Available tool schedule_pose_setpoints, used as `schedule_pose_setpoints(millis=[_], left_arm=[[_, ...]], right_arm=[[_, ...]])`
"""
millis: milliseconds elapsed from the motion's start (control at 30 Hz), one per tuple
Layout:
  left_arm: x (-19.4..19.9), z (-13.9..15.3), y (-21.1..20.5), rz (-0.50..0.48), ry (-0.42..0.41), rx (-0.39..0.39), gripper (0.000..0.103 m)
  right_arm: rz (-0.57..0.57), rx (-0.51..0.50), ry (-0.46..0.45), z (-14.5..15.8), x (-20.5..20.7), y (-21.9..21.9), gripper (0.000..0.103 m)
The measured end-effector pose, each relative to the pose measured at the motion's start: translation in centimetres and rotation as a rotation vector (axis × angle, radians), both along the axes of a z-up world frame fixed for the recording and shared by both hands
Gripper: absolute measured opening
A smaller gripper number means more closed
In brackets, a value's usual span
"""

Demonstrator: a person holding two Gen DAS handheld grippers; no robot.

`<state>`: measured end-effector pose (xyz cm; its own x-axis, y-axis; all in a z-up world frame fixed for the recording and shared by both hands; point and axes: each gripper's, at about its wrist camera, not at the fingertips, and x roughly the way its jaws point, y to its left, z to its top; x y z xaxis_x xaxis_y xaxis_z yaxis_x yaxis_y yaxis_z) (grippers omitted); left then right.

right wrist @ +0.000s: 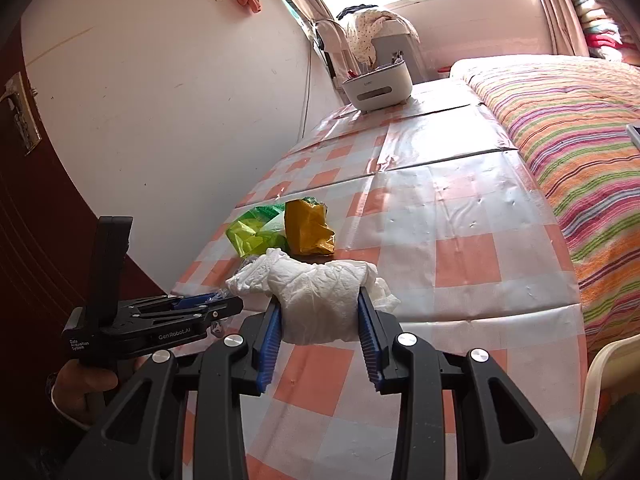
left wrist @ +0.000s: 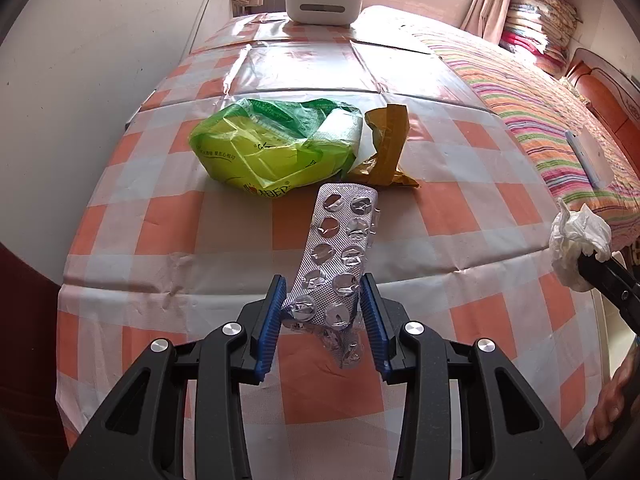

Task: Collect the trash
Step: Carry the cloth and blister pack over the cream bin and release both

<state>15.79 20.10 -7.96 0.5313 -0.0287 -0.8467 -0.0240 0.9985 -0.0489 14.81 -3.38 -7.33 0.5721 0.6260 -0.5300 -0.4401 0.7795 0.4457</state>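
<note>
Above the checked table [left wrist: 460, 216], left claw [left wrist: 323, 304] clamping blister pack [left wrist: 340, 248], right claw [right wrist: 320, 314] clamping crumpled tissue [right wrist: 320, 296].

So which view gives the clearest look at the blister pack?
The left wrist view. The blister pack fills the centre there, its emptied foil pockets plain, pinched between the left tongs. In the right wrist view the crumpled tissue, held in the right tongs, hides nearly all of it; only a sliver shows.
</note>
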Motion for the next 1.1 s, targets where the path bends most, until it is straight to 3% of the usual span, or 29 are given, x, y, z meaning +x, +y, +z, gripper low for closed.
schedule_pose_setpoints(millis=[367, 733, 1100], left_arm=[[-0.9, 1.1, -4.3, -0.098, -0.036, -0.085, 0.037], [-2.4, 2.2, -10.1, -0.224, -0.078, -0.123, 0.037], [-3.5, 2.5, -16.6, -0.364, -0.070, -0.164, 0.037]], right_arm=[[-0.089, -0.024, -0.009, -0.1, -0.5, -2.8, 0.034], [-0.218, -0.016, -0.001, -0.3, -1.6, -7.5, 0.034], [-0.411, -0.038, 0.004, -0.8, -3.8, -13.2, 0.034]])
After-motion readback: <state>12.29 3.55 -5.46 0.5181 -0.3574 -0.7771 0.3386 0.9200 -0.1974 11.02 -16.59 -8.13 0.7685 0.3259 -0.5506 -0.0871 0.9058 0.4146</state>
